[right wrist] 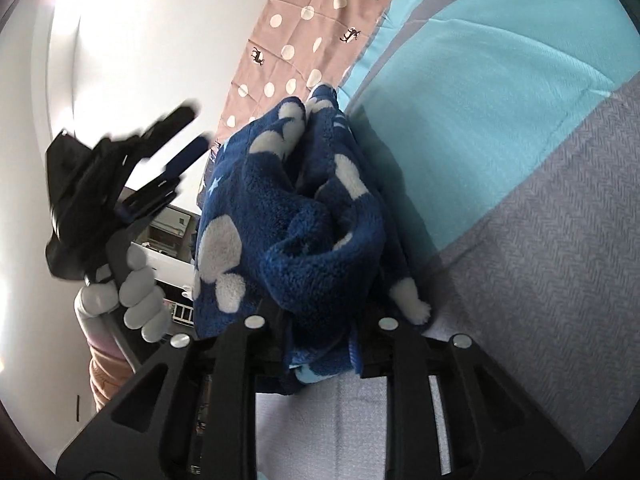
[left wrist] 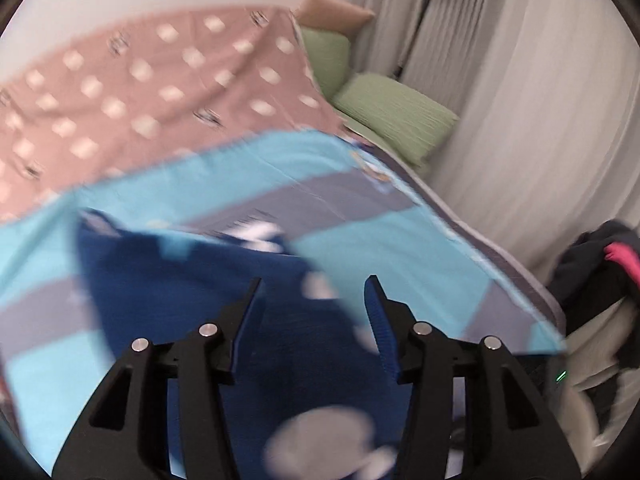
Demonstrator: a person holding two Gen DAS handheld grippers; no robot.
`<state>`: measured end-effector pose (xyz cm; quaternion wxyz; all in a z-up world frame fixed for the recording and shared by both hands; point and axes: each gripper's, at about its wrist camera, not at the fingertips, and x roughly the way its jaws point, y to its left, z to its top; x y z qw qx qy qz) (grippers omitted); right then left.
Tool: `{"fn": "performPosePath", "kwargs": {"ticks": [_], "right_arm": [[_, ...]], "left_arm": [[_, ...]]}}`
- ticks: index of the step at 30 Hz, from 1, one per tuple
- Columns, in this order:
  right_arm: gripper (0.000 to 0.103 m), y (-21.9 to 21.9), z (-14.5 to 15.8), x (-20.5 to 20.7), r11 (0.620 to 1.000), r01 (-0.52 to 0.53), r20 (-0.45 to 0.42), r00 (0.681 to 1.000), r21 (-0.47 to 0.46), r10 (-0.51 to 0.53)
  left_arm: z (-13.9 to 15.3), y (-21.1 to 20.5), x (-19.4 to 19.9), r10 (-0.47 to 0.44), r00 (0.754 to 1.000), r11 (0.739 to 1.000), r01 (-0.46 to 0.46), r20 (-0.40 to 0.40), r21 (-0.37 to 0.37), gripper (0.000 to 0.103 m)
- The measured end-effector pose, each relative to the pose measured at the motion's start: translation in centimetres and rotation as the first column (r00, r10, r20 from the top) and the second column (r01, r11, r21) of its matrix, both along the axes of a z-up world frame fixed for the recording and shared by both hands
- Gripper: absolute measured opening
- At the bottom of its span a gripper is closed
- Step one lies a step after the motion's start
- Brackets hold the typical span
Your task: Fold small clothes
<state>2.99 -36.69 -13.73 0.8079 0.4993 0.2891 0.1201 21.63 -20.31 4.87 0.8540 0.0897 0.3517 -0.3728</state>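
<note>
A small dark blue fleece garment (right wrist: 288, 216) with white spots hangs bunched above the bed. My right gripper (right wrist: 320, 320) is shut on the garment's lower edge; its fingertips are buried in the fleece. In the left wrist view the same garment (left wrist: 240, 300) is blurred and lies below my left gripper (left wrist: 316, 284), which is open and empty with its jaws wide apart. The left gripper also shows in the right wrist view (right wrist: 184, 132), blurred, held by a gloved hand (right wrist: 132, 292), to the left of the garment and apart from it.
The bed has a cyan and grey striped cover (left wrist: 360, 208) and a pink dotted sheet (left wrist: 140, 92). Green pillows (left wrist: 396, 116) lie at the head. White curtains (left wrist: 540, 100) hang behind. A pile of dark clothes (left wrist: 600, 264) sits at the right edge.
</note>
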Motion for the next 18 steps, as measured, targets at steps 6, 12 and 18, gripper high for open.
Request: {"fn": "performPosePath", "kwargs": {"ticks": [6, 12, 18], "right_arm": [[0.031, 0.1, 0.5, 0.3, 0.999, 0.01, -0.018, 1.0, -0.038, -0.011], [0.043, 0.9, 3.4, -1.5, 0.957, 0.071, -0.03, 0.996, -0.282, -0.083], [0.043, 0.4, 7.0, -4.2, 0.903, 0.13, 0.057, 0.991, -0.408, -0.117]], "left_arm": [[-2.3, 3.8, -0.2, 0.033, 0.984, 0.969, -0.075, 0.176, 0.237, 0.045], [-6.6, -1.1, -1.4, -0.128, 0.955, 0.892, -0.006, 0.267, 0.452, 0.029], [-8.0, -3.1, 1.5, -0.136, 0.978, 0.895, 0.052, 0.161, 0.443, 0.029]]}}
